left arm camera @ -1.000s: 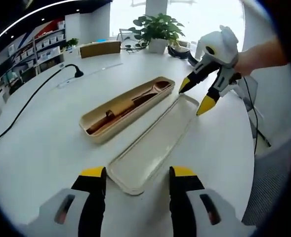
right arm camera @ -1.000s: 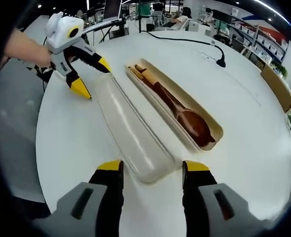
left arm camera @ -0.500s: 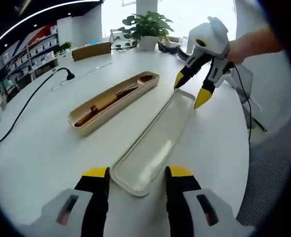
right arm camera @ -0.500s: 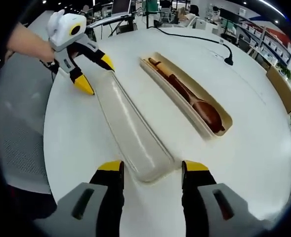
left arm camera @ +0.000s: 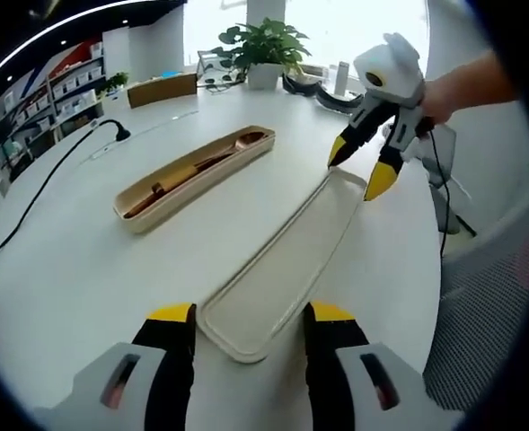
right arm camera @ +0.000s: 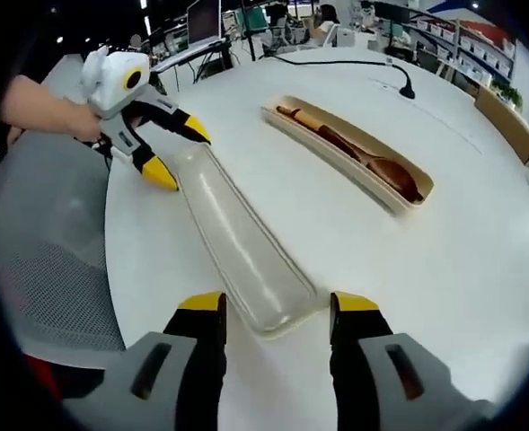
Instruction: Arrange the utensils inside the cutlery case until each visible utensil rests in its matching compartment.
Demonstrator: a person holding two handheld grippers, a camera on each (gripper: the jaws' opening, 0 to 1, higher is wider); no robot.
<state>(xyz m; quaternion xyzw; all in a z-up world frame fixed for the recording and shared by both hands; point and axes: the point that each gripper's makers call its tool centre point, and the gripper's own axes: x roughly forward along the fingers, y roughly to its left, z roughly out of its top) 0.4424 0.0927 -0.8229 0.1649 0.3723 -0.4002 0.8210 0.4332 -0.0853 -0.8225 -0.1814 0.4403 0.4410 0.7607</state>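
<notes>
Wooden spoon (right arm camera: 372, 160) lies in the case (left arm camera: 192, 177); both claws gape empty at the lid's (right arm camera: 239, 241) two ends

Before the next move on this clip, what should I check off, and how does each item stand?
1. Wooden spoon lies inside the case base: ok.
2. Lid lies flat on the table, apart from the base: ok.
3. Left gripper jaws open, straddling the lid's near end: ok.
4. Right gripper jaws open at the lid's opposite end: ok.
5. Every utensil in its matching compartment: cannot tell, dividers too small to see.
6. Either gripper touching the lid: cannot tell.
</notes>
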